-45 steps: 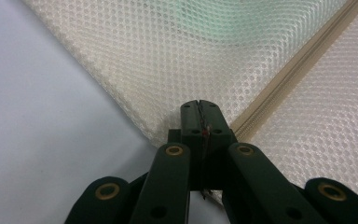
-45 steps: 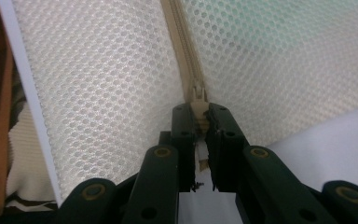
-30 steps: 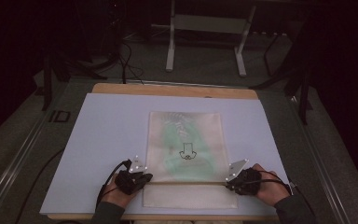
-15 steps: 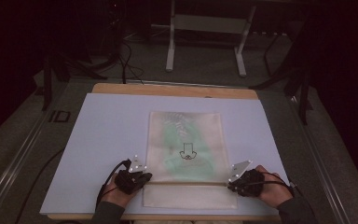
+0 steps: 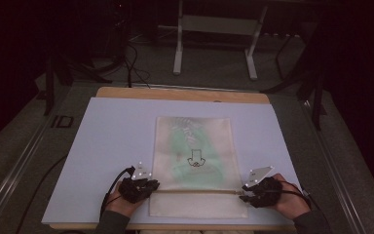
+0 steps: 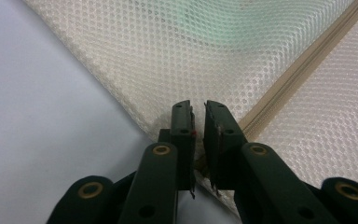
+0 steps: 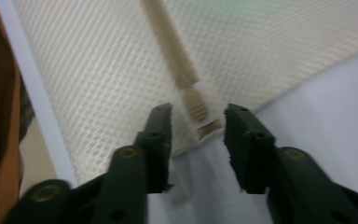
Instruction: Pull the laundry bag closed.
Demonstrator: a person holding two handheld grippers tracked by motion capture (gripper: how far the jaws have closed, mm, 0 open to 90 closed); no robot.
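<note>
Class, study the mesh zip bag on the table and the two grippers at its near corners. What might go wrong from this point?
1. The right gripper has just opened around the zipper pull; closing off-centre, it may miss the pull.
2. The left gripper has just loosened at the mesh bag's corner, so the bag could slide on the white board when tugged.
3. Jaw edges may snag the mesh.

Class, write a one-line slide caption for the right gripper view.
Open tongs straddle the zipper pull of a mesh bag.
</note>
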